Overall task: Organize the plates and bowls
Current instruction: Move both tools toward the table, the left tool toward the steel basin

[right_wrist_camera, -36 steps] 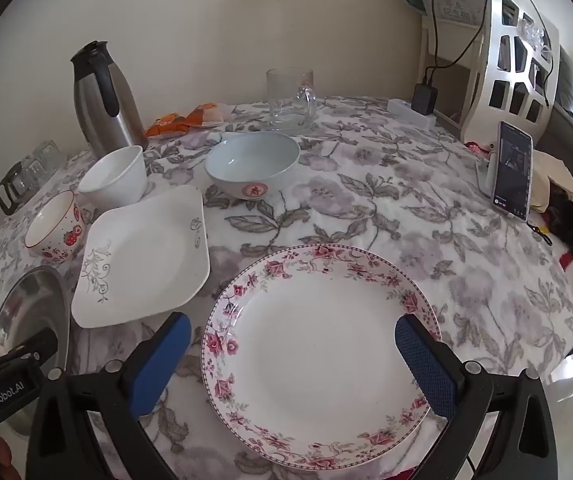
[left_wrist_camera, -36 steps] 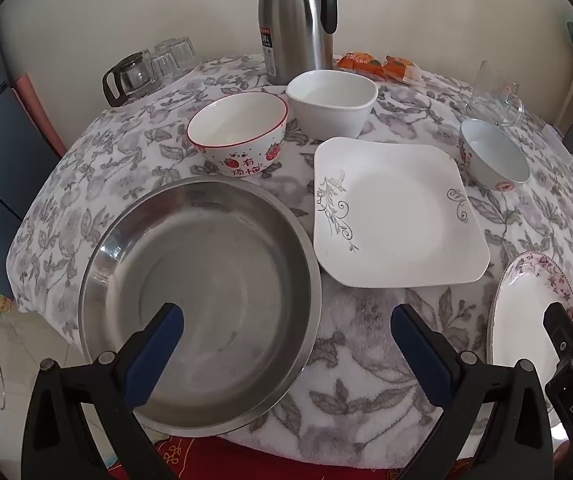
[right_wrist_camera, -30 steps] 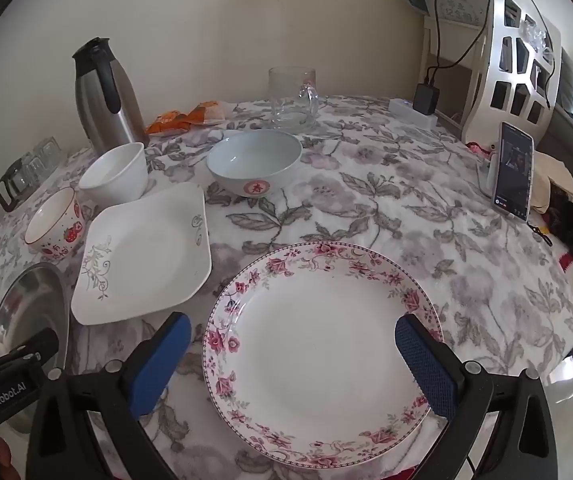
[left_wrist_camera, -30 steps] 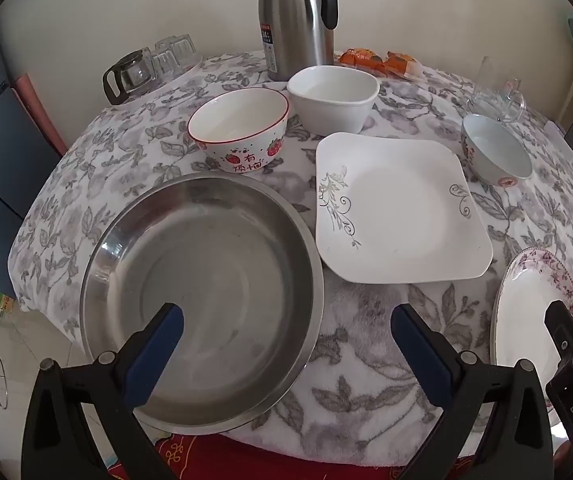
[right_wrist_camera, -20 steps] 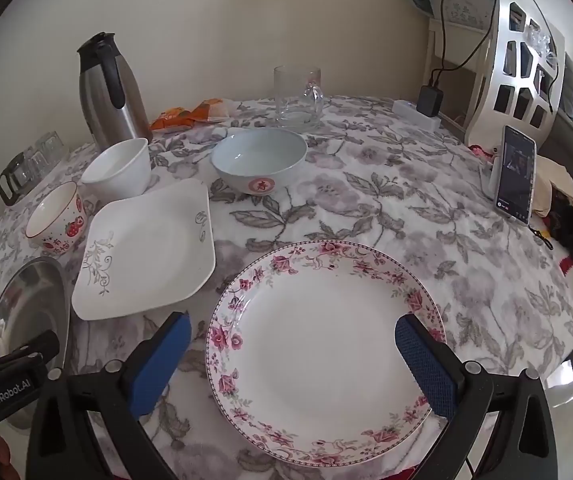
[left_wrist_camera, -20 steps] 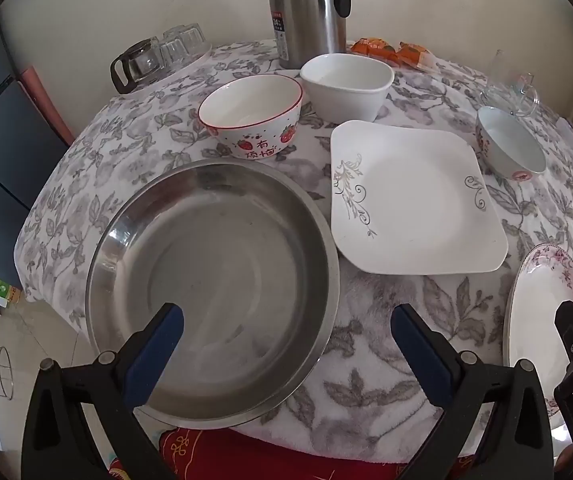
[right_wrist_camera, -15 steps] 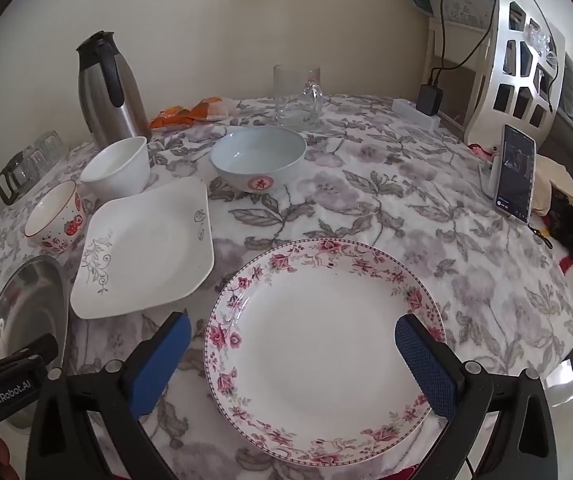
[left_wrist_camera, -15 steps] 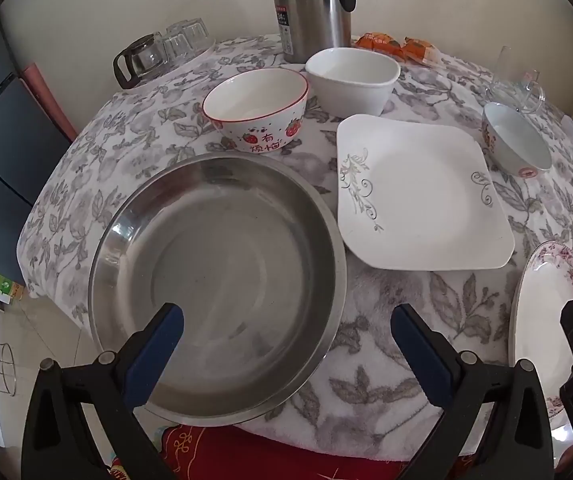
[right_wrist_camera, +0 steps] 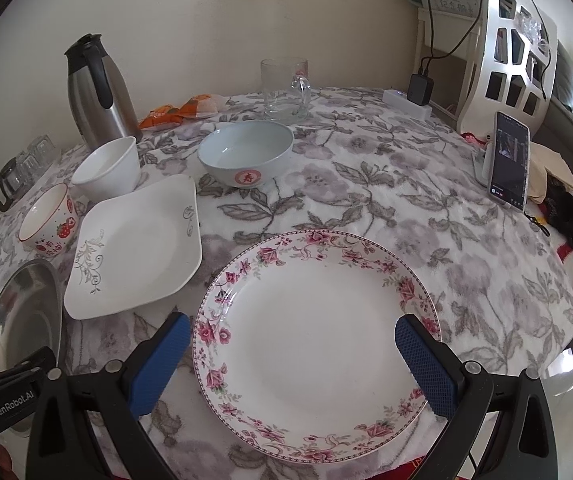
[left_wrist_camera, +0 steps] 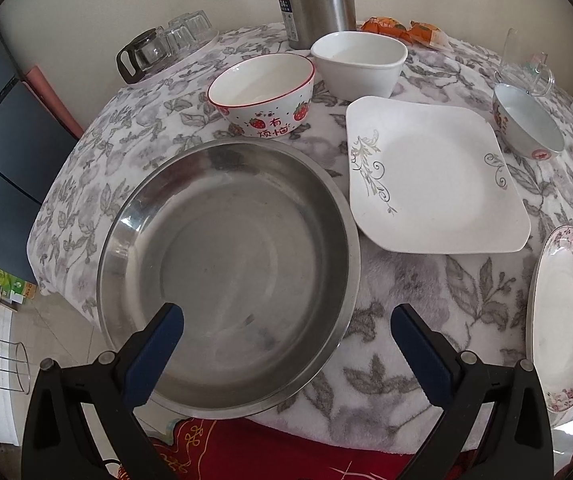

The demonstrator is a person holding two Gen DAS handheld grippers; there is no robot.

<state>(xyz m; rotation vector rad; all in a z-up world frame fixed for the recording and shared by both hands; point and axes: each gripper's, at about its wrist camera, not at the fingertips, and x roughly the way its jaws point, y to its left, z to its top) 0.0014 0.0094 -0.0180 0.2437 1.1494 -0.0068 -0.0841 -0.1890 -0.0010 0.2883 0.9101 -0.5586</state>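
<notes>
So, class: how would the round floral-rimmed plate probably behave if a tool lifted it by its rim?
The round floral-rimmed plate looks like glazed ceramic, so probably stiff, slippery and breakable. Its shallow, flat shape suggests it would tilt if pinched at one edge. It lies on the soft floral tablecloth, so pushing may drag rather than slide.

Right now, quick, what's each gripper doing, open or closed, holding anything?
Left gripper: open, holding nothing, above the steel basin.
Right gripper: open, holding nothing, above the floral plate.
</notes>
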